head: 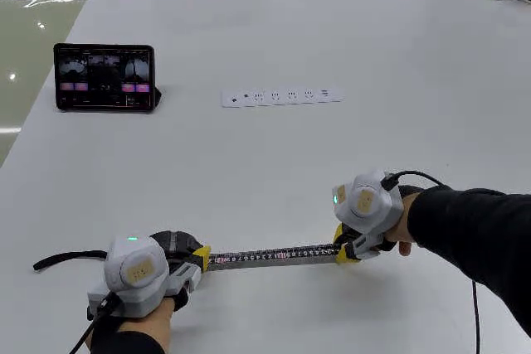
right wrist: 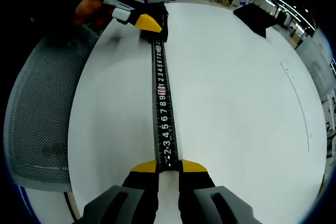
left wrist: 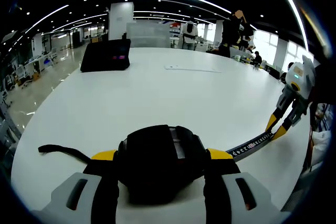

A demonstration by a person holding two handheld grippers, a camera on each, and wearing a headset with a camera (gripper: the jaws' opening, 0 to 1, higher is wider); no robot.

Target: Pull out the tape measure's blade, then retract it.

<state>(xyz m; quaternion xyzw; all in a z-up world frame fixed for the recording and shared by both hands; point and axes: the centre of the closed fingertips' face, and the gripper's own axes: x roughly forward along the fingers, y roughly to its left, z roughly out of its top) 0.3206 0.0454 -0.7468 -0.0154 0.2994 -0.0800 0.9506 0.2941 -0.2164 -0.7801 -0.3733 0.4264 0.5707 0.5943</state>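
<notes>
White table (head: 332,39); left tool (head: 199,259) clamps case (left wrist: 160,163), right tool (right wrist: 169,166) pinches blade (right wrist: 161,98).

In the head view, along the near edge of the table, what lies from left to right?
A black wrist strap → left claw gripping the black round tape measure case → dark numbered steel blade → right claw pinching the blade's tip.

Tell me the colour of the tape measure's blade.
The blade is black with white numerals and some red marks; clearest in the right gripper view.
</notes>
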